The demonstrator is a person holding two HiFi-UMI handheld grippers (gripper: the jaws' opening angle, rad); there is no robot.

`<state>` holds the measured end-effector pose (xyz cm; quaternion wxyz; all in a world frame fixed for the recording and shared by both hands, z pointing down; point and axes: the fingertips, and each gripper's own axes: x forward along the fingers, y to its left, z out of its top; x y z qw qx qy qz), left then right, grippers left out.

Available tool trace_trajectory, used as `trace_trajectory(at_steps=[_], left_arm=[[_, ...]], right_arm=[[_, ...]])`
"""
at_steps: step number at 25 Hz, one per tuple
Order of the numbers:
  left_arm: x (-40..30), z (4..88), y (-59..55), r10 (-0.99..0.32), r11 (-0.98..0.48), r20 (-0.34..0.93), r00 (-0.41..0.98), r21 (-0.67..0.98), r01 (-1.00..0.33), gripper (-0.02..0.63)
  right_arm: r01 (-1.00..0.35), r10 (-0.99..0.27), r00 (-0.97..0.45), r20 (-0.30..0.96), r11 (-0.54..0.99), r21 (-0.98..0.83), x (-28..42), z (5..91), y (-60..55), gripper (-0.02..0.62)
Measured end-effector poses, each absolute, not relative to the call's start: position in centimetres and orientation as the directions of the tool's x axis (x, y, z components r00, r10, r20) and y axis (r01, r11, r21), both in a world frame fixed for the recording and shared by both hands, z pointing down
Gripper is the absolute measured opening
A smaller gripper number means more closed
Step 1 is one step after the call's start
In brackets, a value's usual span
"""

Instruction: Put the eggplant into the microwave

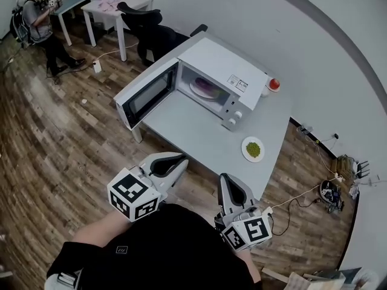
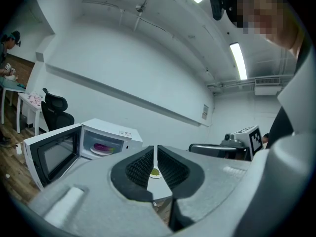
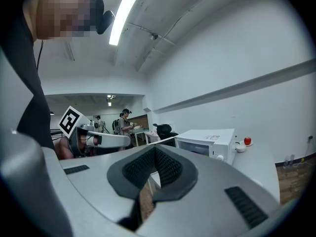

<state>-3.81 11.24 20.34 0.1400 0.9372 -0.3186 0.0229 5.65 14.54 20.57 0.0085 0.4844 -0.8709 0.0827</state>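
Eggplant: purple one [image 2: 101, 146], already lying on the white plate inside the microwave [image 1: 217, 65]
Head view: gives the whole layout, though from up there the eggplant is just a purplish smudge in the cavity
Left gripper view: the only one looking straight into the cavity; it also catches the plate of green stuff [image 1: 253, 149] through its own fingers
Right gripper view: shows the microwave's knob side and the red round thing [image 3: 247, 141] on a little dish by the far corner, but can't see into the cavity
Left gripper [image 1: 182, 161]: fingers closed down to a hairline slit, nothing in them
Right gripper [image 1: 225, 176]: fingers closed tip to tip, empty too
Door [image 1: 145, 95]: swung wide open, sticking out past the counter's left edge
Counter [image 1: 199, 132]: bare stretch between microwave and near edge, green plate off to the right
Where the grippers are: both off the near edge, over the wood floor, tucked close to the person's body
Behind: office chair [image 1: 148, 32] just past the door
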Motion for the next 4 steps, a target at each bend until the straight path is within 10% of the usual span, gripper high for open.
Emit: trace_trajectory(at_steps=[4], left_arm=[[-3.74, 20.56, 10.93, -0.595, -0.754, 0.135, 0.792, 0.247, -0.609, 0.029]], right_arm=[[-0.846, -0.843, -0.529, 0.098, 0.514, -0.144, 5.86, 20.94, 14.25, 0.014]])
